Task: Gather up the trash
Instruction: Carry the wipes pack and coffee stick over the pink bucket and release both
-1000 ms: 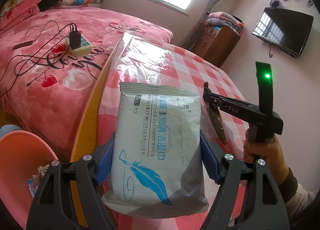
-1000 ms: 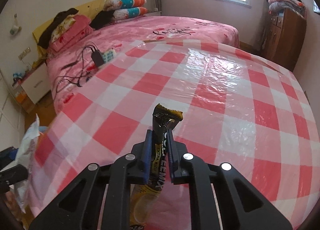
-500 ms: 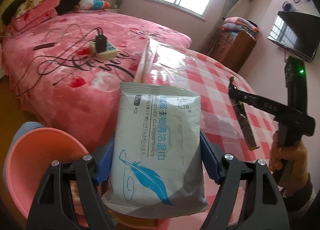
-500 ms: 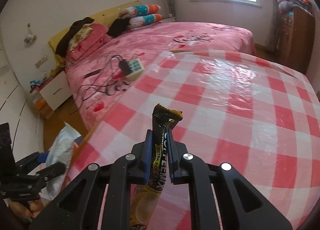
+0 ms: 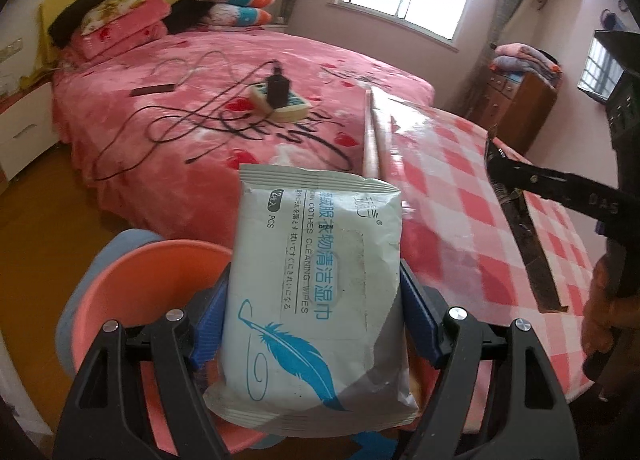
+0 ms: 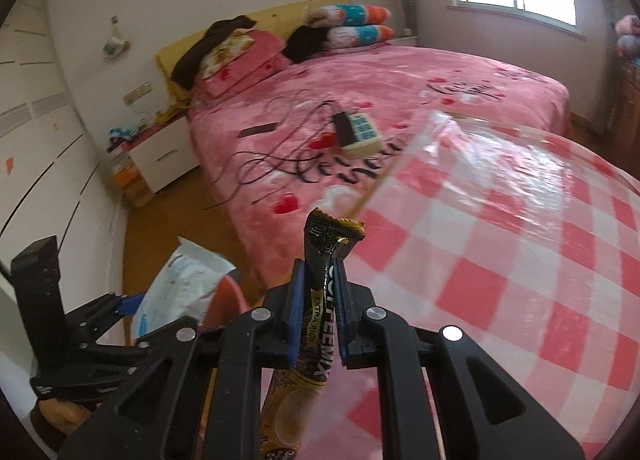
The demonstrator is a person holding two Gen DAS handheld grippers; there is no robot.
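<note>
Left gripper [image 5: 314,314]: clamped on wipes pack [image 5: 316,292], blue pads [image 5: 208,334] pressed to both long sides; pack stood upright, feather print facing cam.
Wipes pack position: held above orange bin [image 5: 132,292], lower half overlapping bin's mouth in left wrist view (contact w/ rim not discernible).
Right gripper [image 6: 316,318]: closed on coffee sachet [image 6: 322,300], gripped mid-length, torn gold top poking up past the pads, lower end hanging down behind.
Coffee sachet position: over near edge of checked table [image 6: 520,260], close to the corner facing the bed [image 6: 380,107].
Bin: on wooden floor [image 5: 52,219] between bed and table; rim partly seen in right wrist view [image 6: 230,300], just beside wipes pack [image 6: 180,292].
Grippers relative: right one seen at far right of left wrist view [image 5: 520,195], sachet dangling over red-and-white cloth; left one at lower left of right wrist view [image 6: 132,320].
Bed: pink heart-print cover, power strip [image 5: 280,99] w/ black charger plugged in, cables trailing (plus dark flat item, unclear what).
</note>
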